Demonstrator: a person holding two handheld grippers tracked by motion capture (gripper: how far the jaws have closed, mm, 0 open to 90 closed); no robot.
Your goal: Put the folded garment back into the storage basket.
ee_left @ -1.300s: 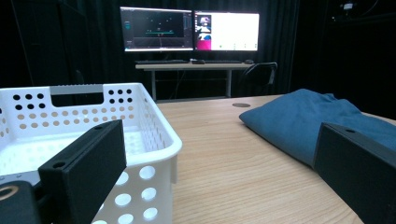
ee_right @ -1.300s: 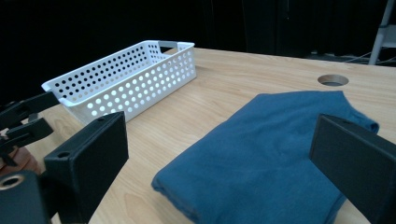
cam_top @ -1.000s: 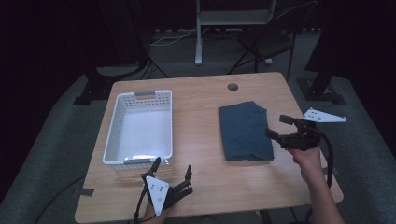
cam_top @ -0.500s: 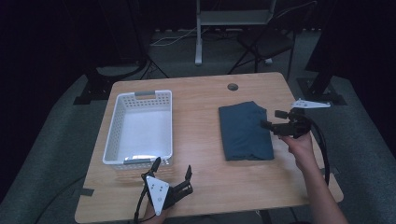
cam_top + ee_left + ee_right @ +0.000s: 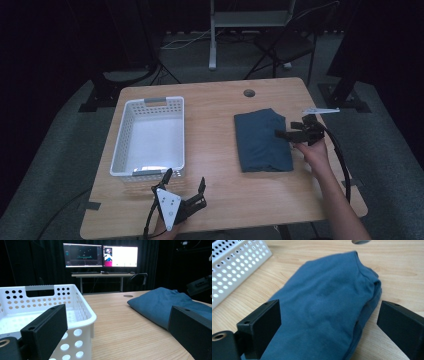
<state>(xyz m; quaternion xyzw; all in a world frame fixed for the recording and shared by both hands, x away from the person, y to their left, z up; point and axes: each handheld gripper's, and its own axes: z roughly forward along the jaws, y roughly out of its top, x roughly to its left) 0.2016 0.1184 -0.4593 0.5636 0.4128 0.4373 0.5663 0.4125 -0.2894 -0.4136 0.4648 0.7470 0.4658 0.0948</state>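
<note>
A folded dark blue cloth lies on the right half of the wooden table. A white perforated basket stands empty on the left half. My right gripper hovers open over the cloth's right edge, pointing left. In the right gripper view the cloth lies between and below the spread jaws of my right gripper. My left gripper rests open near the front edge, just in front of the basket's near right corner. In the left gripper view the basket is at the left and the cloth at the right.
A round cable hole sits near the table's far edge. Behind the table stand a metal stand and a chair. Two lit monitors on a desk are seen far off. Bare wood lies between basket and cloth.
My right gripper has moved left and away from the person, from beside the table's right edge to over the cloth's right edge. The left gripper, basket and cloth have stayed put.
</note>
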